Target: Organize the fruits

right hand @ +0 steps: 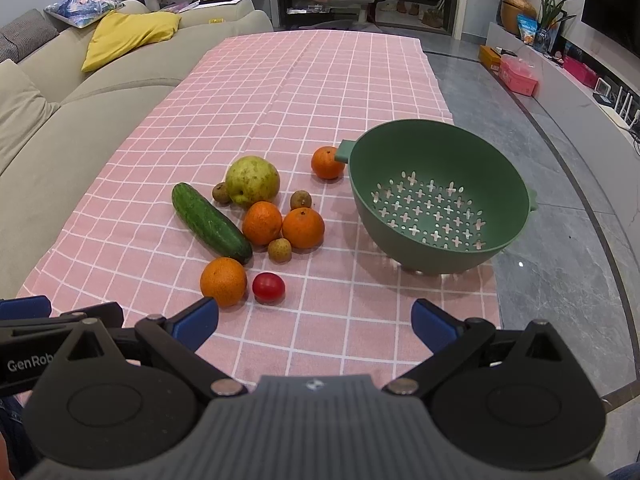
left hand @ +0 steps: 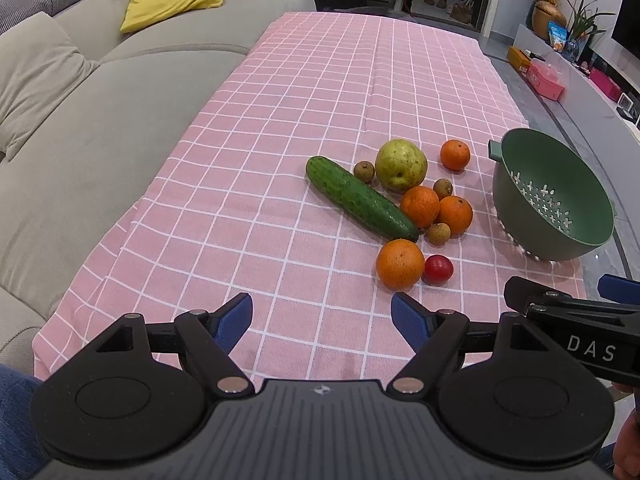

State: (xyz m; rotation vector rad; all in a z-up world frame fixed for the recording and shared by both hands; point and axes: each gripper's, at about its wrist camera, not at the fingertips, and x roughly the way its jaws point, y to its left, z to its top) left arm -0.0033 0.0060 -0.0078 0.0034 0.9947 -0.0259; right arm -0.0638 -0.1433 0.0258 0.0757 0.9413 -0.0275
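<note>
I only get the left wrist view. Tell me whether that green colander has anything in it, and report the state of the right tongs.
Observer: The green colander is empty. The right wrist view looks straight into it, and the whole perforated floor is bare.
Operator: Now the right tongs.
Observer: The right tongs are wide open and hold nothing. They are above the pink cloth, with the tomato just ahead of them, a little left of centre.
</note>
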